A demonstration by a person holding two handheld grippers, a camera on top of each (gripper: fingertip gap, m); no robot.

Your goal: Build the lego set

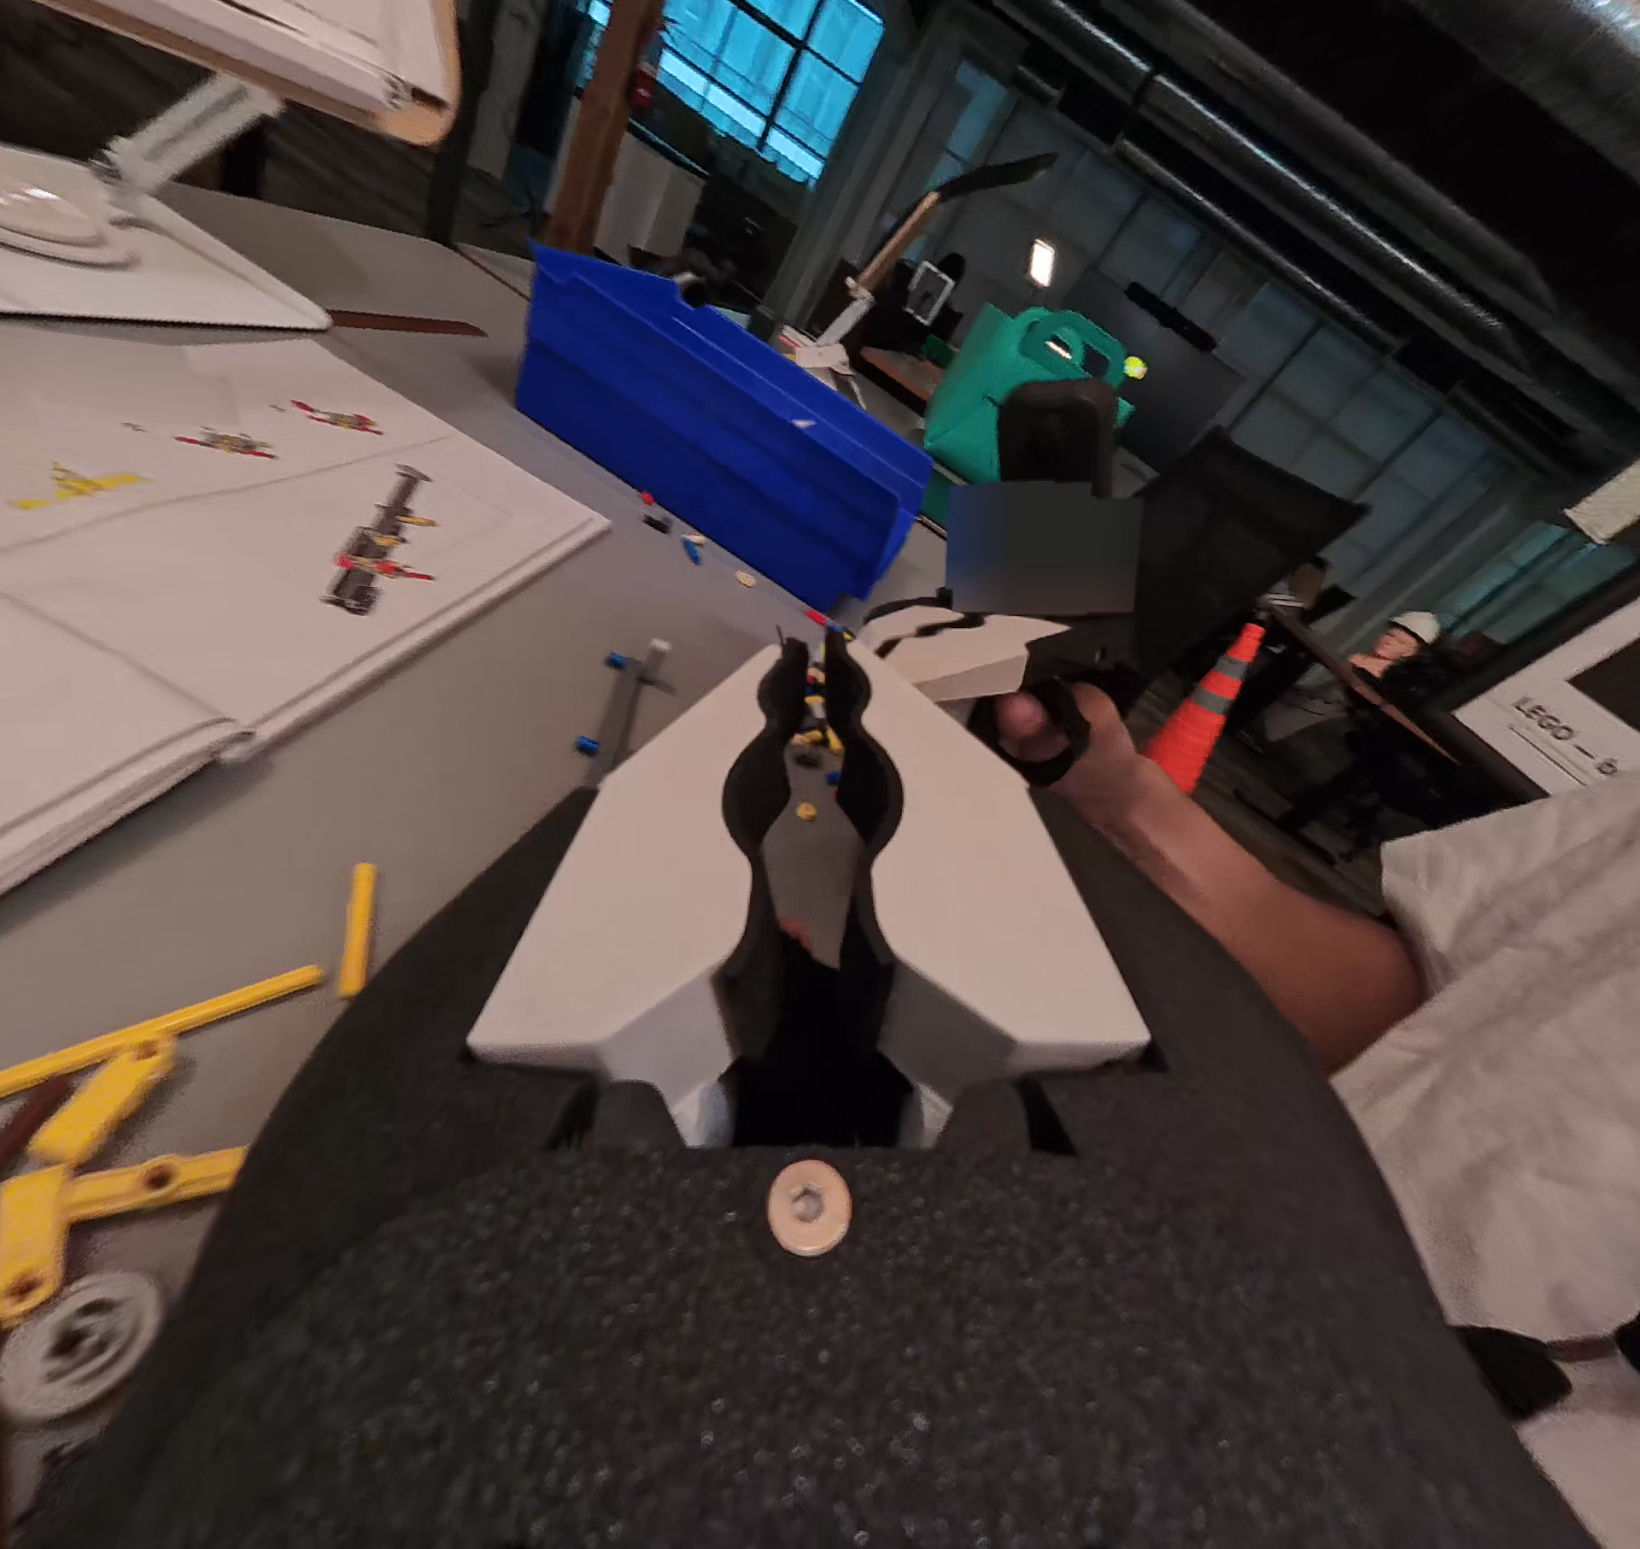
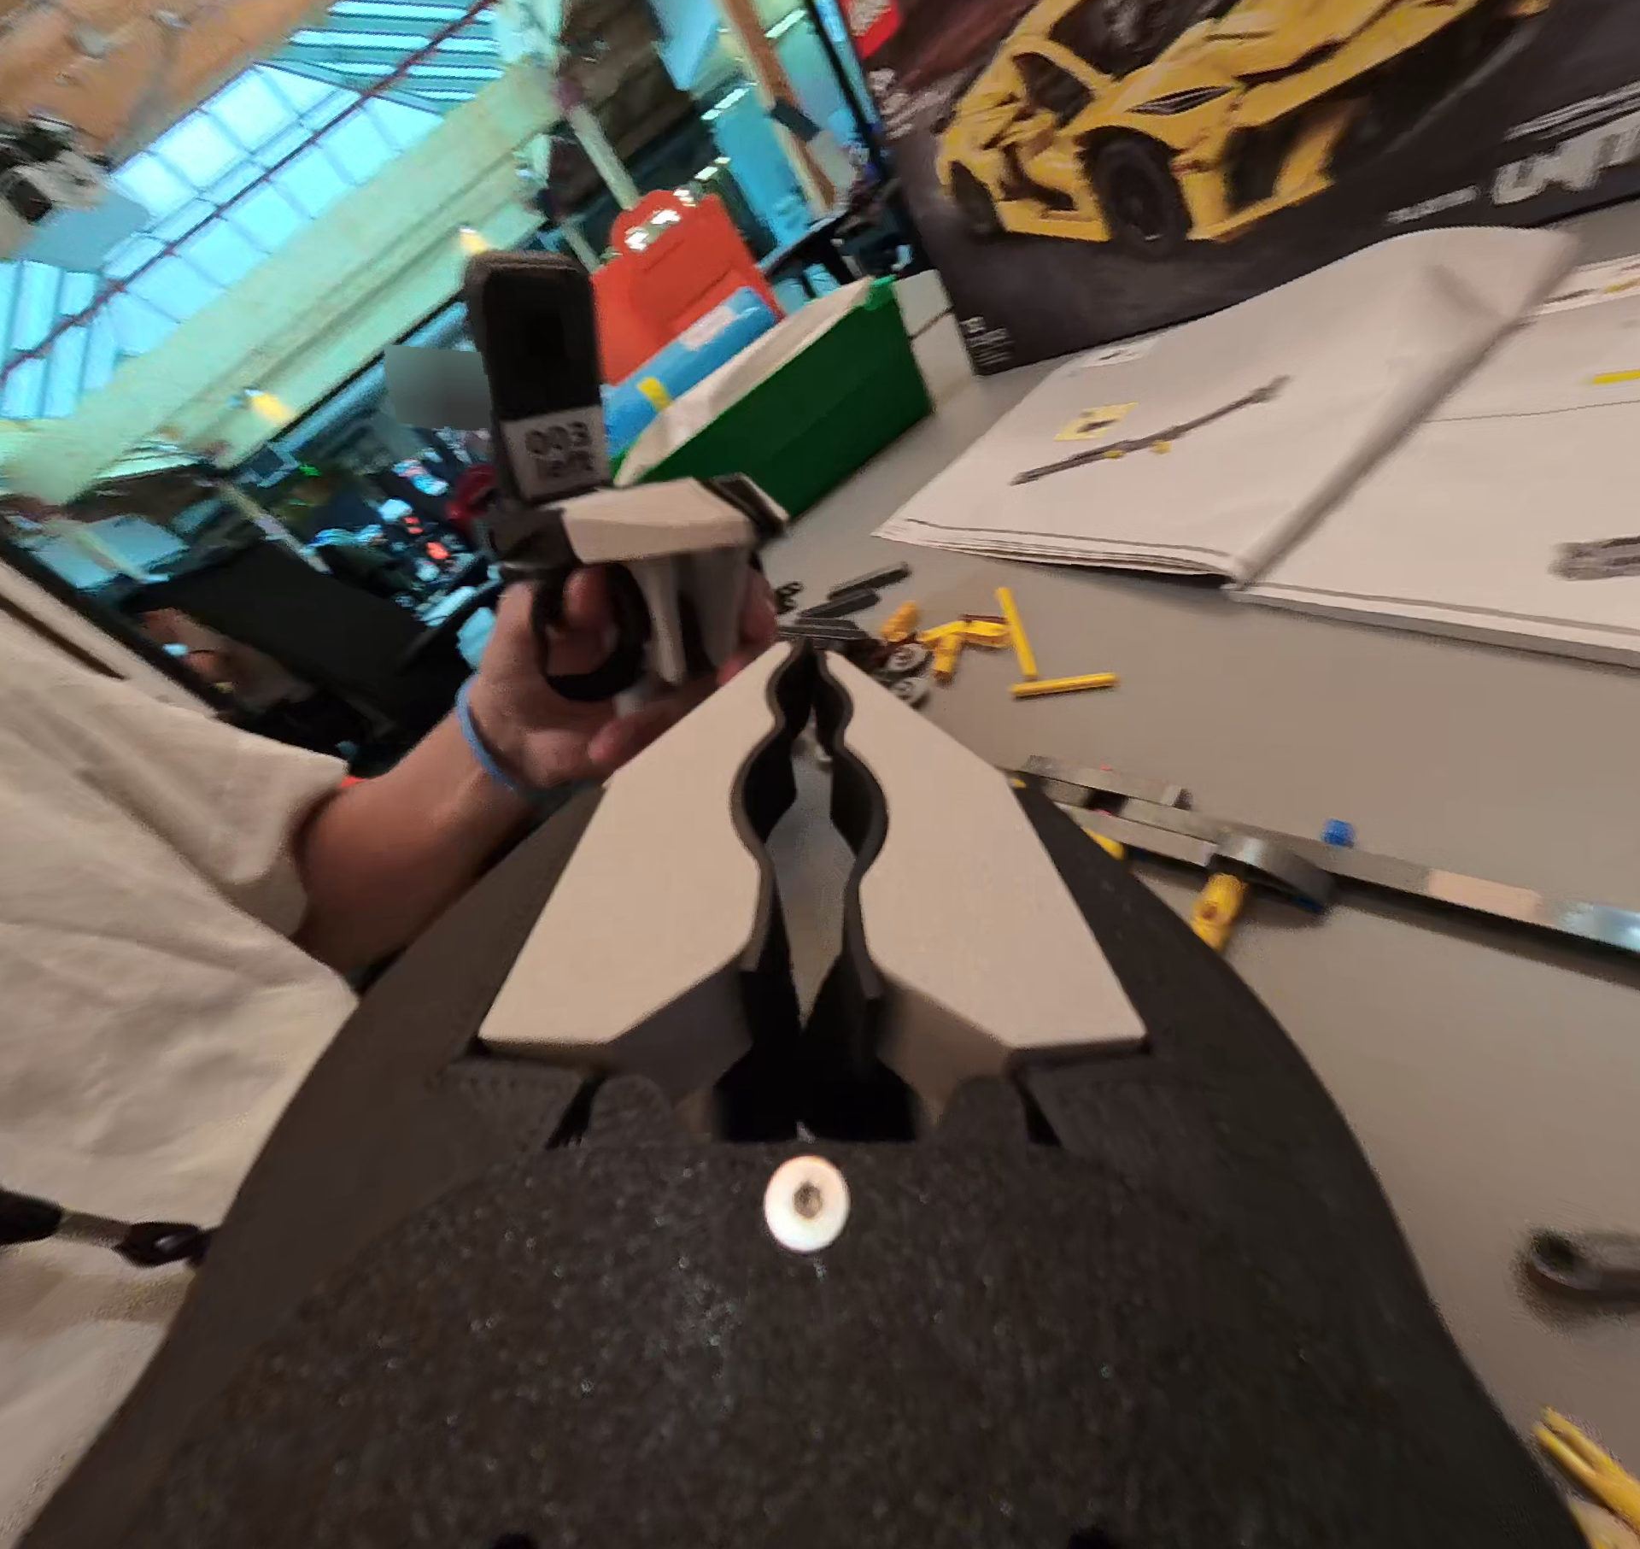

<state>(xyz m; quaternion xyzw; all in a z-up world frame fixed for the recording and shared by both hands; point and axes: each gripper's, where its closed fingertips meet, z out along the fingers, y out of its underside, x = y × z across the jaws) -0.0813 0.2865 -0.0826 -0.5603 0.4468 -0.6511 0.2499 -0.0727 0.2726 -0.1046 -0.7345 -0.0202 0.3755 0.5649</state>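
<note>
- Both grippers are raised off the grey table (image 1: 497,761), tilted, and facing each other across the work area.
- Left gripper (image 1: 809,650): fingers drawn narrow, tips nearly meeting, with nothing visible between them.
- Right gripper (image 2: 809,663): the same, a slim wavy gap and no piece held (the view is motion-blurred, so a very small pin could escape notice).
- The lego lies loose on the table: a long grey beam (image 2: 1384,872) with blue pins just ahead of the right gripper, and short yellow axles (image 2: 1063,684) and black links near the left one.
- A partly built yellow frame (image 1: 89,1151) and a grey wheel hub (image 1: 80,1338) sit at the lower left of the left wrist view.
- The instruction booklet (image 1: 266,530) lies open beside a blue bin (image 1: 710,432); the set's box (image 2: 1242,130) stands behind.
- Judgement: no part is in hand, so the step looks like choosing and picking the next piece.
- To do it well: check the open page first, open the fingers before descending, come down square over one part well apart from its neighbours, and grip a beam across its narrow sides near the middle so that it does not pivot.
- Risk: the small pins scatter easily if nudged.
</note>
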